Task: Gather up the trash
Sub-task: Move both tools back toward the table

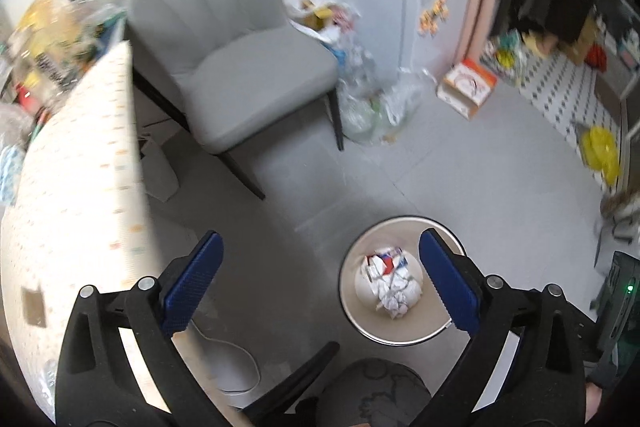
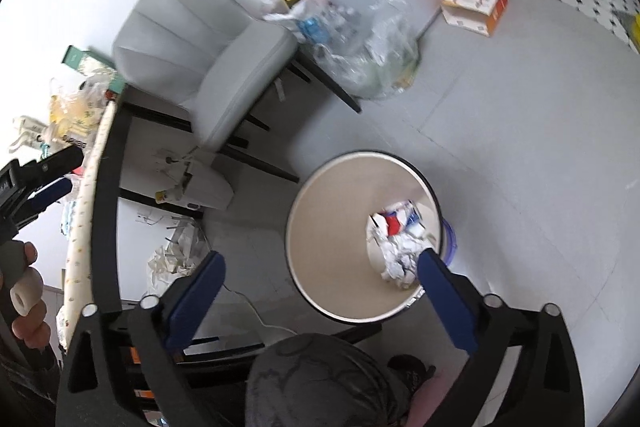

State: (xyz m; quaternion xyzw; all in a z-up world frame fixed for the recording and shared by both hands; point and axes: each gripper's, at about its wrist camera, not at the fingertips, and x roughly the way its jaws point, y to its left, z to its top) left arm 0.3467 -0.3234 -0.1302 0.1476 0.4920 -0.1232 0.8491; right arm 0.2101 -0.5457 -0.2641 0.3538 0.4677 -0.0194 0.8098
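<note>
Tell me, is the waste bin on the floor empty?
No, the waste bin holds crumpled paper and a red, white and blue wrapper at its bottom.

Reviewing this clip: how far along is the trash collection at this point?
Done: crumpled paper and wrappers already lie in the round bin. In hand: nothing; the left gripper and the right gripper both stand open and empty above the bin. Left: torn paper scraps lie on the floor under the table, and clear plastic bags sit beside the grey chair.
</note>
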